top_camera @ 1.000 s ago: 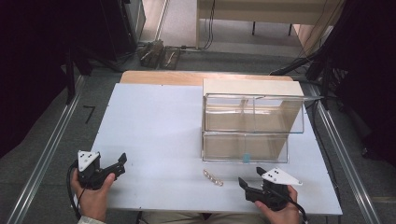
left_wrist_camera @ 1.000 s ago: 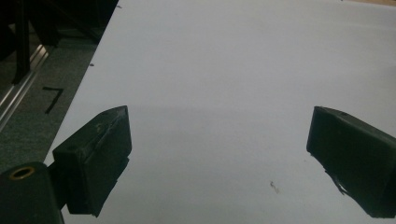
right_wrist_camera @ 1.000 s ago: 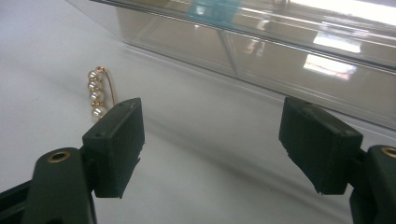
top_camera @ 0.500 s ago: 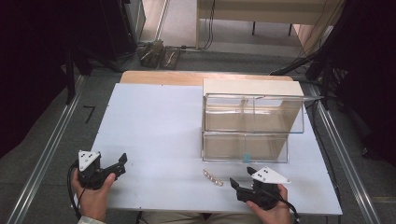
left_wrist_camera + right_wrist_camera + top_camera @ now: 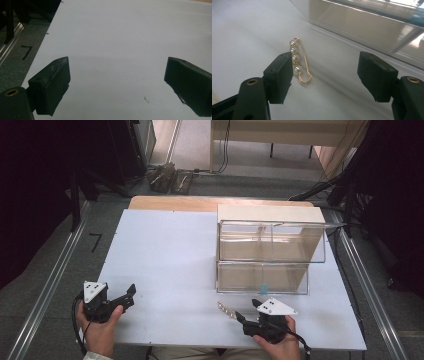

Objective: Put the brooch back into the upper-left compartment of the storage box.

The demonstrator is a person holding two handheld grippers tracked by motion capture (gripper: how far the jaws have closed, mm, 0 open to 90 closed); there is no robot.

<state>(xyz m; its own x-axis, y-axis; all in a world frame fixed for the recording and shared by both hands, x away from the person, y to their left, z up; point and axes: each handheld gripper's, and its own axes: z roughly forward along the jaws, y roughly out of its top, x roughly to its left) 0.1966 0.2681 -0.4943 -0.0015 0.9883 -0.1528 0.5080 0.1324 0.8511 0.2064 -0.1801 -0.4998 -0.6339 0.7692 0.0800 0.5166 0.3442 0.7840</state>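
Your left gripper (image 5: 129, 296) and right gripper (image 5: 247, 311) are black, each topped by a grey three-cornered plate with dark screw dots, brass-ringed holes near blocky jaws, black cables trailing.

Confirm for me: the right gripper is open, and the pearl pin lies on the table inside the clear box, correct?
Not quite. The right gripper is open, but the pearl pin lies on the table outside the clear box, in front of it, beside one jaw. The right gripper view shows it.
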